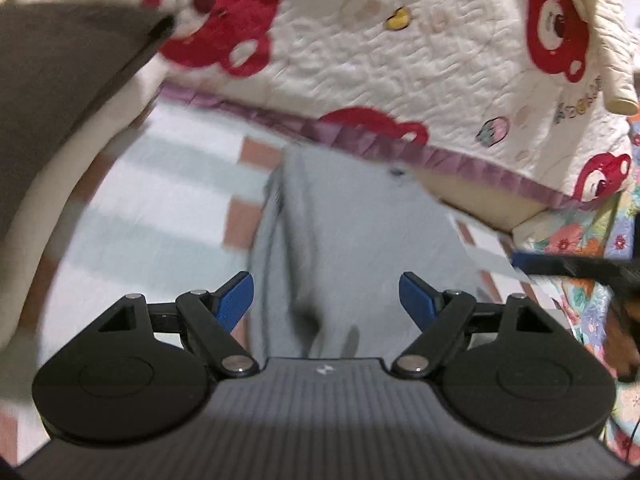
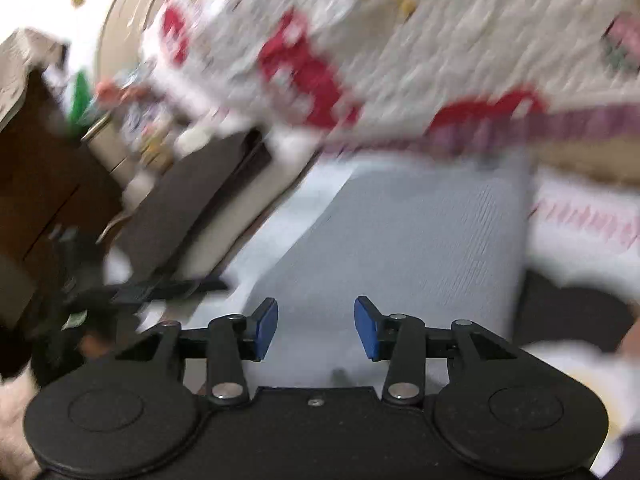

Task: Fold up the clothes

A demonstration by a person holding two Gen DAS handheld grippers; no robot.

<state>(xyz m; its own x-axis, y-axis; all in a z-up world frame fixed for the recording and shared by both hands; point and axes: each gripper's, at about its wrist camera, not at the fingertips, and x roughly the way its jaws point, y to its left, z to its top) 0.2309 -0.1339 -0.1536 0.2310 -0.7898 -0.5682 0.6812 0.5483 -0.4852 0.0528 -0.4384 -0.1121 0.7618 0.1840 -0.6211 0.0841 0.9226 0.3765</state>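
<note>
matt grey cloth garment, quilted blanket

Lighting: even, soft indoor light in both views, moderately bright; no source in view.

Shadows: a faint soft one in the fold of the grey garment, toward 6 o'clock in the left wrist view.

Glare: small bright glints on the metal pivots of the left gripper; white wall blown out at 10 o'clock in the right wrist view.

Blur: left wrist view moderately smeared, the bear-print quilt legible; right wrist view heavily streaked, quilt prints reduced to red smudges. The right gripper body stays sharp.

Distortion: strong fisheye bending; dark vignette at the corners of both views.
</note>
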